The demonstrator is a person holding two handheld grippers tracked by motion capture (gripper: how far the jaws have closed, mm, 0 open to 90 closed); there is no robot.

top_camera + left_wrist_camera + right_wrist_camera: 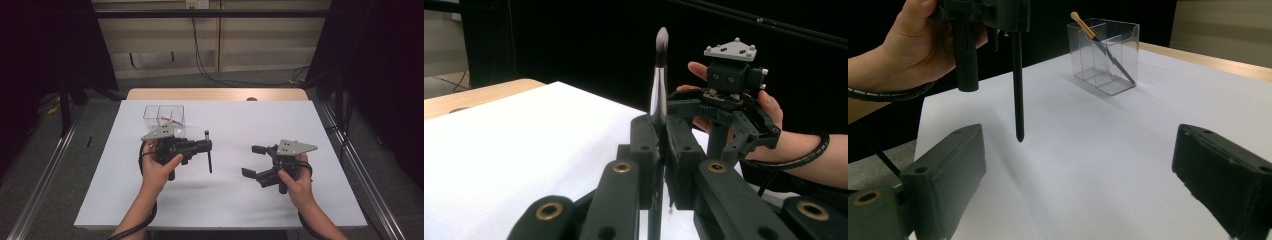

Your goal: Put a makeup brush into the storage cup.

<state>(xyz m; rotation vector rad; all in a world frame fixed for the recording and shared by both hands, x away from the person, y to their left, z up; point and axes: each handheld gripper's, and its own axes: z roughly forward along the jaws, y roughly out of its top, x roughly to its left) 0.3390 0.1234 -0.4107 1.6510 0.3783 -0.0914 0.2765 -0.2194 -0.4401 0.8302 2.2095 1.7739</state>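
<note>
Only close-up: brush point(661, 75) bristles upward.

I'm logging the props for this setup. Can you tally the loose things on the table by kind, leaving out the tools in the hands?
Brushes: 1, the makeup brush, clamped in the left hand-held gripper.
Clear boxes: 1, the divided box.
Sticks: 1, the thin tool leaning inside the box.
Total: 3
</note>
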